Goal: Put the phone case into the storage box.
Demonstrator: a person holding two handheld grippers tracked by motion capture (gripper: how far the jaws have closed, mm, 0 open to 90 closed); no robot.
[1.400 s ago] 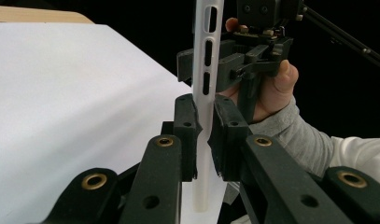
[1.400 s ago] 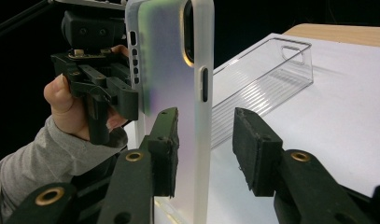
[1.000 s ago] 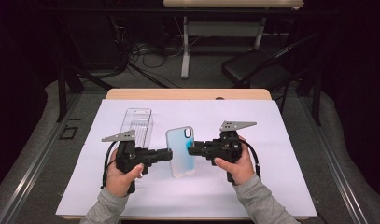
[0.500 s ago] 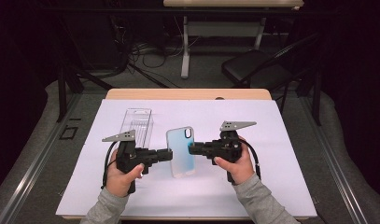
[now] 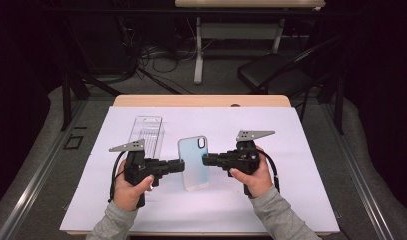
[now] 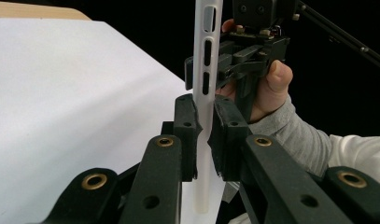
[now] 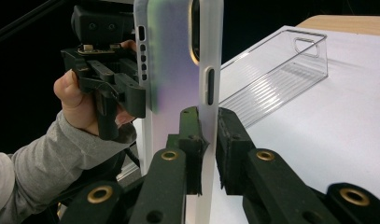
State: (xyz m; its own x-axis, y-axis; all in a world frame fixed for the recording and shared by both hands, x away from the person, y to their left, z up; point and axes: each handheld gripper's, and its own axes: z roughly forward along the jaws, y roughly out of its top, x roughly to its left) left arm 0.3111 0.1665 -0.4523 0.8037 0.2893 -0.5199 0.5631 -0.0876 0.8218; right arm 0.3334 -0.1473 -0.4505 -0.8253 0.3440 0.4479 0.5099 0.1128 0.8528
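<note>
- Clear tray [image 5: 147, 135] lies on the white sheet [image 5: 301, 200], nothing in it, just left of the phone case [image 5: 193, 162]
- Case held between both grippers over the sheet's middle
- Left gripper [image 5: 180, 165] clamped on its left edge
- Right gripper [image 5: 206, 160] has just been closing, jaws now on the right edge
- Open sheet right of the hands; table [image 5: 201, 100] edge behind

No text, label, brand, number or sign could be read on anything that the three views showed
</note>
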